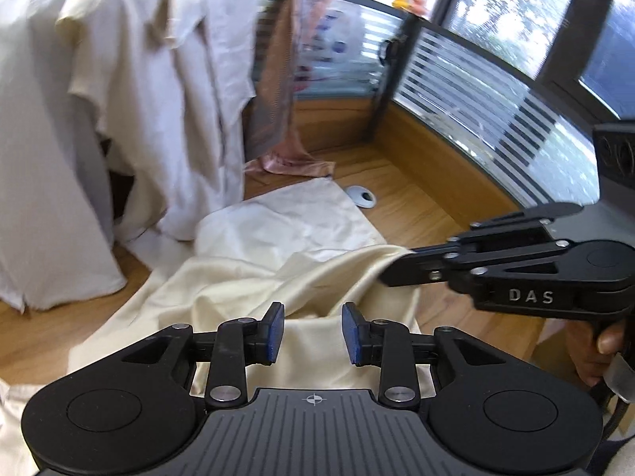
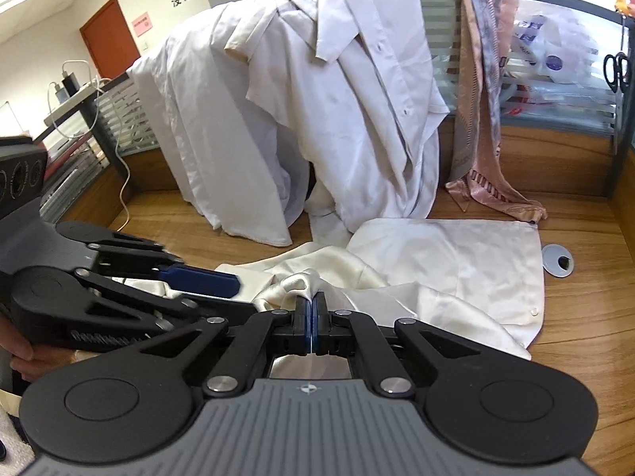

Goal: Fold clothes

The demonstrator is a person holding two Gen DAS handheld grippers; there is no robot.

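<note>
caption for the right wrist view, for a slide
Right gripper pinches a fold of cream cloth on the wooden desk.

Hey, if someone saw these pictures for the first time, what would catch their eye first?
Probably the big heap of white shirts draped over the desk partition at the back. Next, the cream garment spread on the wooden desk, with the right tongs shut on a raised fold while the left tongs hang open above it.

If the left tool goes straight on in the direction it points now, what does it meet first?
Most likely the cream garment lying on the desk: the left tool is open with nothing between its pads and points down at that cloth. Depth is unclear.
</note>
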